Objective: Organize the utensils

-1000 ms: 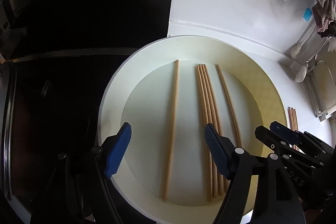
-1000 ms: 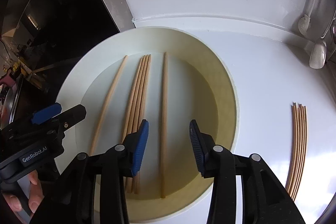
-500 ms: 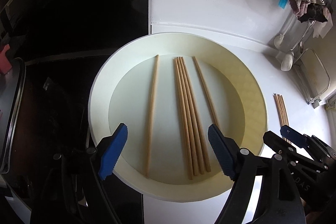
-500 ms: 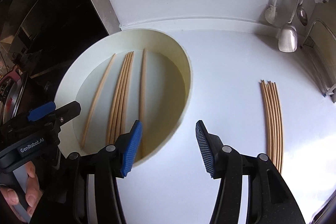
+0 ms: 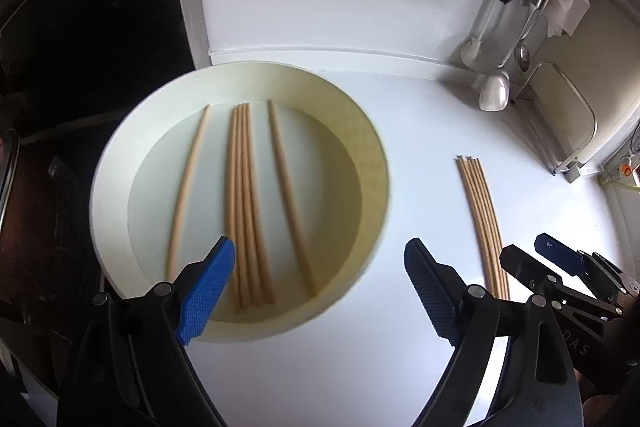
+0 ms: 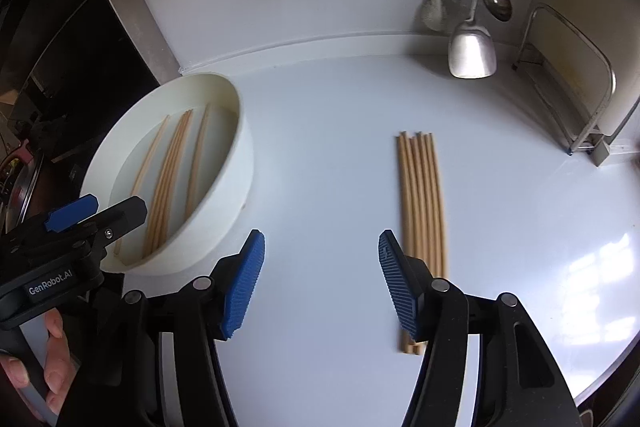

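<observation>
Both grippers have swung from the bowl (image 6: 224, 163) toward the chopsticks (image 6: 420, 211) on the counter at the bowl's 3 o'clock; left gripper (image 5: 320, 291) and right gripper (image 6: 320, 283), both empty, jaws opening, risk scattering that row on a skewed descent.

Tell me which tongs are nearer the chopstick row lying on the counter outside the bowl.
Right. The right tongs hang just beside the chopstick row, empty and opening. The left tongs, also empty and opening, hang by the bowl rim, with the right tongs between them and the row.
</observation>
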Demonstrator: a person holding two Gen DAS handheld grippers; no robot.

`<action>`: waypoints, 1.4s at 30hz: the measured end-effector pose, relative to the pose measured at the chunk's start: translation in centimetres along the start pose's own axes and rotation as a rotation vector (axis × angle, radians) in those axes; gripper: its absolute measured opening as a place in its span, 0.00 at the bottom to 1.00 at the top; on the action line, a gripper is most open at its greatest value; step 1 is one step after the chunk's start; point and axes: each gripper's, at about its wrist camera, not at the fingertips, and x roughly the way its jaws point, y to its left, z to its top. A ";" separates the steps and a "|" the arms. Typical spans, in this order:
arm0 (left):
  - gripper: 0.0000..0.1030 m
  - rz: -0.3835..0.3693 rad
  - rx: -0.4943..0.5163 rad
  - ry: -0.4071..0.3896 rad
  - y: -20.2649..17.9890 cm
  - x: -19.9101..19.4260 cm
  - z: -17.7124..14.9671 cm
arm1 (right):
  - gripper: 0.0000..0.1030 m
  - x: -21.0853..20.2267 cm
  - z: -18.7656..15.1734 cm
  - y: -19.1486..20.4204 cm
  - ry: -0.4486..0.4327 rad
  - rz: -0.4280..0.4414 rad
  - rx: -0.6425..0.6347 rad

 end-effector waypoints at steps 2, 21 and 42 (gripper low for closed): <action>0.83 -0.010 0.000 -0.001 -2.0 0.0 -0.5 | 0.57 -0.8 -0.5 -2.6 -0.008 -0.008 0.015; 0.92 0.095 -0.029 0.019 -11.3 0.8 -4.4 | 0.61 0.9 -3.3 -16.5 -0.005 0.010 -0.004; 0.93 0.002 0.061 -0.086 -11.8 6.1 -3.8 | 0.61 6.3 -3.3 -14.8 -0.078 -0.030 0.060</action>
